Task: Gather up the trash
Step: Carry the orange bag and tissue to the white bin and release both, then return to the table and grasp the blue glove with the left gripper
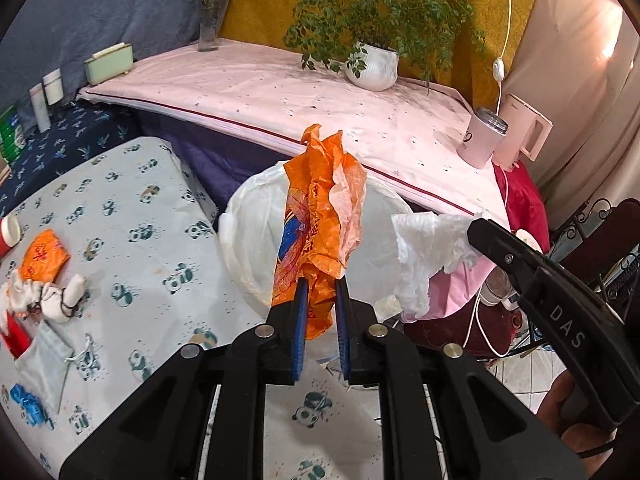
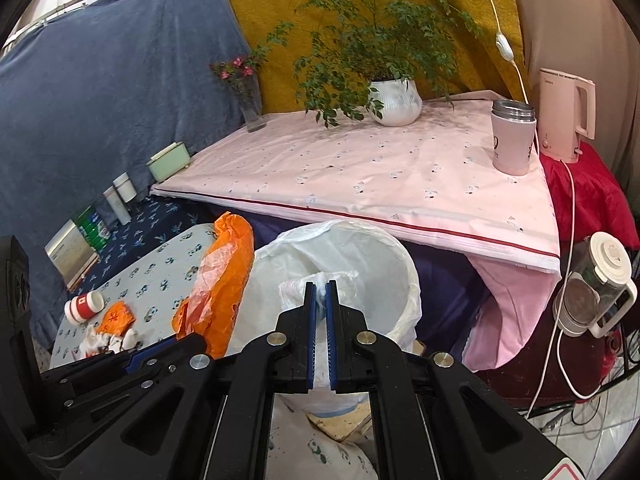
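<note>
Pink-covered table (image 2: 360, 176) across far side, holding potted plant (image 2: 394, 102), pink tumbler (image 2: 514, 138), kettle (image 2: 566, 116). Panda-print surface (image 1: 132, 248) near left, scattered with small orange wrapper (image 1: 42, 256), white cloth bundle (image 1: 48, 300). White-lined trash bin (image 2: 360, 256) at centre, between both. Left gripper (image 1: 320, 284) jaws clenched on crumpled orange plastic bag (image 1: 320, 216), held just before bin. Right gripper (image 2: 320, 288) jaws clenched on white tissue wad (image 1: 428, 256), over bin opening.
</note>
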Demonstrator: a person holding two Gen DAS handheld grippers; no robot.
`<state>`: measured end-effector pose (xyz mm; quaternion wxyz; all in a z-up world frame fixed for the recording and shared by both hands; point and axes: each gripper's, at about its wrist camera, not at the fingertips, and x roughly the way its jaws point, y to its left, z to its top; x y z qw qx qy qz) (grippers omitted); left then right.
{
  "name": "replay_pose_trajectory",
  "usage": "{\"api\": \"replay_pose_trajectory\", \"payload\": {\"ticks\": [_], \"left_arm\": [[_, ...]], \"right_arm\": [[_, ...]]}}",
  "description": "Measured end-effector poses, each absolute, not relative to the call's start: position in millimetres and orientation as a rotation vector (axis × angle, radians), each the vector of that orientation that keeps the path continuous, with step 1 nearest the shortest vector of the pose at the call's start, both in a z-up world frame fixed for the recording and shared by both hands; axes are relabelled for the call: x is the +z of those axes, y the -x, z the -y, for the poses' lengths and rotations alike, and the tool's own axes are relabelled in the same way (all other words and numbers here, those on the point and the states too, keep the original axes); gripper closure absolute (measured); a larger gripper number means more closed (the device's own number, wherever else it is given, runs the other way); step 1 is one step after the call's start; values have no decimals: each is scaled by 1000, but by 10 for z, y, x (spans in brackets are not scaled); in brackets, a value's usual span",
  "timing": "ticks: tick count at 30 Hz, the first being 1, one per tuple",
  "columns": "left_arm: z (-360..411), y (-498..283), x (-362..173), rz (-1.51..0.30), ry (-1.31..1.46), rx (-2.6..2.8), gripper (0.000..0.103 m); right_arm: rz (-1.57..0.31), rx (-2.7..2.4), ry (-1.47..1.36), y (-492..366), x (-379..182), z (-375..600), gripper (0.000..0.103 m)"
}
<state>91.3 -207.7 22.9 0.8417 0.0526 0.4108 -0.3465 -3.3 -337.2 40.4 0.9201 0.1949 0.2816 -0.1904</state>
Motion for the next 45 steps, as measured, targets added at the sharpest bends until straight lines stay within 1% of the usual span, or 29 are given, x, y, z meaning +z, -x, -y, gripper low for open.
{"api": "replay_pose_trajectory", "payload": {"ticks": [9, 11, 12, 13, 14, 15, 16, 19, 20, 24, 31, 38, 39, 42, 45], "left_arm": [[2281, -1229, 70, -903, -70, -752, 88], [2282, -1298, 50, -906, -55, -742, 84], [2276, -1324, 47, -904, -51, -730, 76], [2257, -1344, 46, -898, -44, -715, 63], [2224, -1360, 50, -891, -37, -692, 56], [2193, -1372, 64, -879, -25, -674, 46], [2157, -1376, 81, -866, -14, -659, 43], [2053, -1423, 106, -857, -6, -625, 41], [2000, -1433, 111, -856, -1, -613, 40], [1770, -1470, 126, -853, 29, -561, 39], [1209, -1476, 154, -855, 118, -459, 39], [571, -1358, 141, -832, 122, -322, 39], [445, -1342, 127, -835, 131, -301, 38], [150, -1311, 77, -848, 161, -239, 29], [-159, -1271, 17, -850, 184, -176, 29]], "right_arm": [[-612, -390, -393, -273, 269, 3498, 98], [-617, -387, -390, -347, 245, 3513, 98], [-619, -385, -390, -384, 235, 3514, 96], [-617, -383, -389, -418, 231, 3525, 94], [-616, -380, -386, -456, 228, 3525, 93], [-617, -381, -382, -489, 228, 3523, 89], [-616, -384, -378, -508, 233, 3518, 78], [-592, -389, -368, -527, 287, 3481, 62], [-586, -384, -366, -529, 310, 3464, 61], [-575, -371, -351, -530, 384, 3358, 58], [-566, -330, -327, -497, 509, 3039, 57], [-568, -271, -287, -509, 622, 2599, 53], [-569, -262, -282, -514, 630, 2540, 53], [-582, -228, -266, -543, 634, 2307, 51], [-595, -194, -255, -564, 617, 2090, 51]]}}
